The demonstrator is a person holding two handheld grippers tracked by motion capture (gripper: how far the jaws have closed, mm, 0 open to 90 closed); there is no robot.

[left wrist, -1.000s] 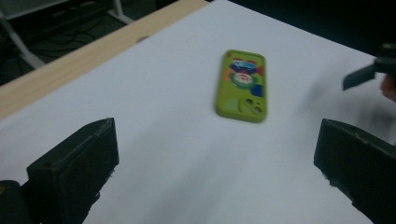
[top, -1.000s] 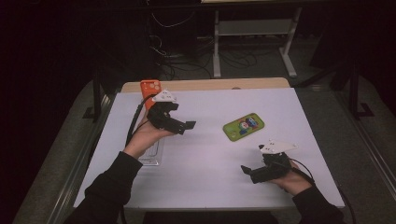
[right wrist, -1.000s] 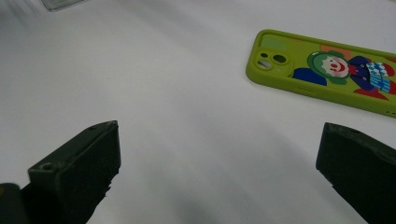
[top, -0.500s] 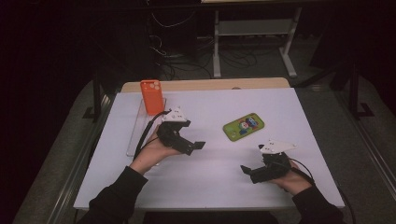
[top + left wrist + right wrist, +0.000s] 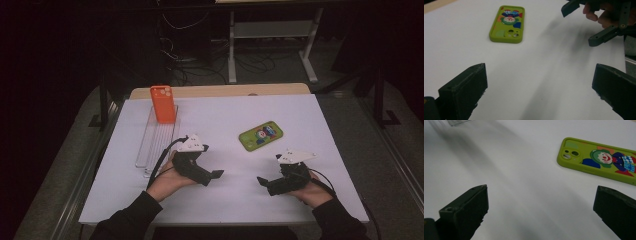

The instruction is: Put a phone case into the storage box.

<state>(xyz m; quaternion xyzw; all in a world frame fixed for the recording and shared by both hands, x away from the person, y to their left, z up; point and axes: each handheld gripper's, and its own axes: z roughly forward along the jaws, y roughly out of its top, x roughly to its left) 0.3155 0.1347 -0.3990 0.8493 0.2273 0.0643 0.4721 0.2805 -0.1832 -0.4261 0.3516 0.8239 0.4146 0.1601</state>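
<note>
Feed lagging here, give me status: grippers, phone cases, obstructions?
Left gripper open, empty. Right gripper open, empty. Green phone case flat on table, untouched; orange phone case upright in clear rack. Nothing between.

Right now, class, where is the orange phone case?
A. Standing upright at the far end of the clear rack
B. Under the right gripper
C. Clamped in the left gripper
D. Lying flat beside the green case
A: the orange phone case stands upright at the far end of the clear slotted rack, apart from both open grippers.
</note>
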